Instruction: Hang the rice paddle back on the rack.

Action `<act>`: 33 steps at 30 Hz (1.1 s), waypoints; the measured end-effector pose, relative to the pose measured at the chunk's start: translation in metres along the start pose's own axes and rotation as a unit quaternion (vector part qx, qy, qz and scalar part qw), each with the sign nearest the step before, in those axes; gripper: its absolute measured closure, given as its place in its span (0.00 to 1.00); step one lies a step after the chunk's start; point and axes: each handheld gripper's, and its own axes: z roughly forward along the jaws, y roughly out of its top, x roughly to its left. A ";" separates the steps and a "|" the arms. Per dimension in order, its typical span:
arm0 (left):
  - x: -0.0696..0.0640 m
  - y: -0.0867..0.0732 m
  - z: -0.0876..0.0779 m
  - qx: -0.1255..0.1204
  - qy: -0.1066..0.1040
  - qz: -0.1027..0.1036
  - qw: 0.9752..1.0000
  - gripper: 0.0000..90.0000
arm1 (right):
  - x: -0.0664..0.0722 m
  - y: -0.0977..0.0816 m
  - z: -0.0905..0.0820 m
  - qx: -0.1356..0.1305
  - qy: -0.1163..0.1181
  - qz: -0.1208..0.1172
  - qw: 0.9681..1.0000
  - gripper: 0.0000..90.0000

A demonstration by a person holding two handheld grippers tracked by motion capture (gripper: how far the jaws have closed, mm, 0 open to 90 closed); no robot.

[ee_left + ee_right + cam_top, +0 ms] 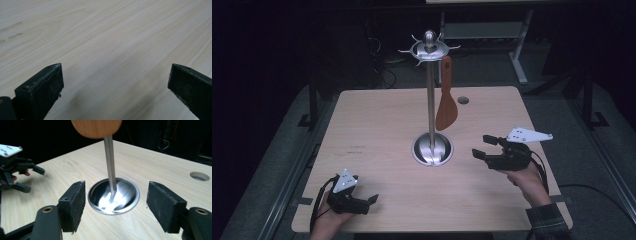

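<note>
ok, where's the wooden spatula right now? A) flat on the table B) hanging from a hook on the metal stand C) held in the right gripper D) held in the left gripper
B: the wooden spatula hangs from a hook at the top of the metal stand, blade down, with no gripper on it.

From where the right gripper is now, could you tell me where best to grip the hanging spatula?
Probably grip the spatula on its narrow handle just above the blade, coming from the right gripper's side. It hangs upright from a hook on the stand, blade down beside the pole, so the right side is free and the slim handle suits open jaws.
</note>
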 end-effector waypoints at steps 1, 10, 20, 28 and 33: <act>0.000 0.000 0.000 0.000 0.000 0.001 1.000 0.00 | -0.001 -0.004 -0.001 -0.001 -0.004 0.000 1.000 0.33; 0.000 0.000 0.000 0.001 -0.003 0.004 1.000 0.00 | -0.006 -0.027 -0.007 -0.005 -0.027 0.020 0.999 0.30; -0.001 0.000 0.001 0.000 -0.005 0.002 1.000 0.00 | -0.012 -0.056 -0.015 0.018 -0.062 0.036 0.997 0.28; 0.000 0.000 0.001 0.004 -0.004 0.009 1.000 0.00 | -0.014 -0.081 -0.015 0.064 -0.095 0.033 0.993 0.27; 0.000 0.000 0.002 0.003 -0.006 0.005 1.000 0.00 | -0.016 -0.083 -0.016 0.066 -0.111 0.032 0.991 0.24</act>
